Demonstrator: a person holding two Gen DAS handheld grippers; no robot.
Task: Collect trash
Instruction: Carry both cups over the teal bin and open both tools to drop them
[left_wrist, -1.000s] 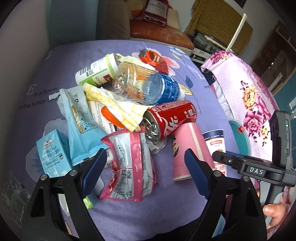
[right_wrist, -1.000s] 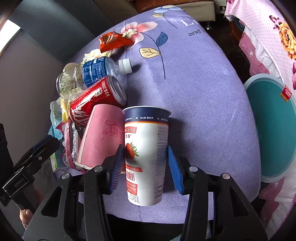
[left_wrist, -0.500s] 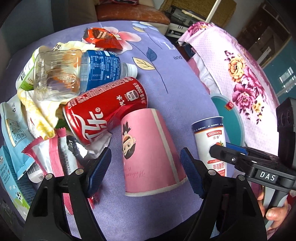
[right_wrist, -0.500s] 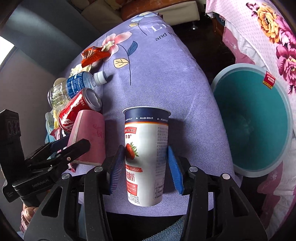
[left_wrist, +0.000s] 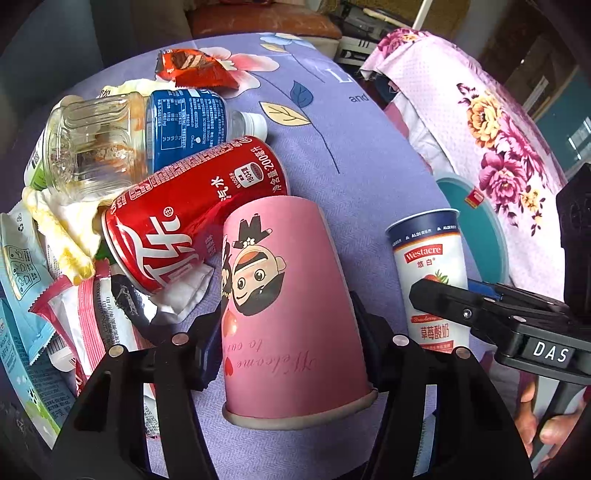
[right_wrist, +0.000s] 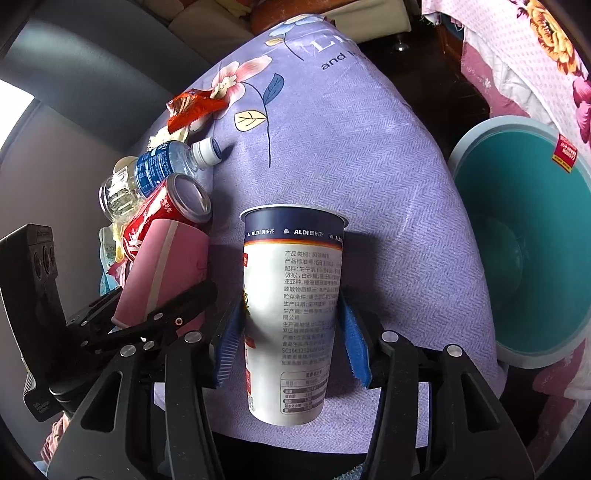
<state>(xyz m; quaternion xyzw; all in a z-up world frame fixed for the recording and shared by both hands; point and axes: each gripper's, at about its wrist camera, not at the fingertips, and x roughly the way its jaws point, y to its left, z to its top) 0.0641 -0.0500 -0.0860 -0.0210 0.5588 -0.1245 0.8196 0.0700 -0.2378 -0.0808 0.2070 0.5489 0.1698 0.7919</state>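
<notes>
The left wrist view is showing the front of the pink paper cup (left_wrist: 291, 306), a cartoon face and upside-down script on its smooth tapered wall, its rolled rim nearest the camera. The left gripper (left_wrist: 286, 343) has just been closing and its blue pads are now sitting against both sides of the cup. The same view is showing the heap that the right view mostly hides: a dented red can (left_wrist: 192, 218) lying on its side, a ribbed clear bottle (left_wrist: 129, 136) with a blue label, and crinkled foil and plastic wrappers (left_wrist: 88, 317) at the left.

The right wrist view is giving the printed back of the tall yogurt cup (right_wrist: 291, 302), white with a navy band, standing upright on the purple woven cloth (right_wrist: 351, 155) covering the desk. The right gripper (right_wrist: 291, 332) is clamping it at mid-height with ridged blue pads. Only this view is showing the whole round teal bin (right_wrist: 524, 236), open-mouthed, standing past the cloth's right edge and lower than the desk. The cloth between the yogurt cup and that edge is lying bare. An orange snack wrapper (right_wrist: 192, 107) is lying farther back, near the flower print.
</notes>
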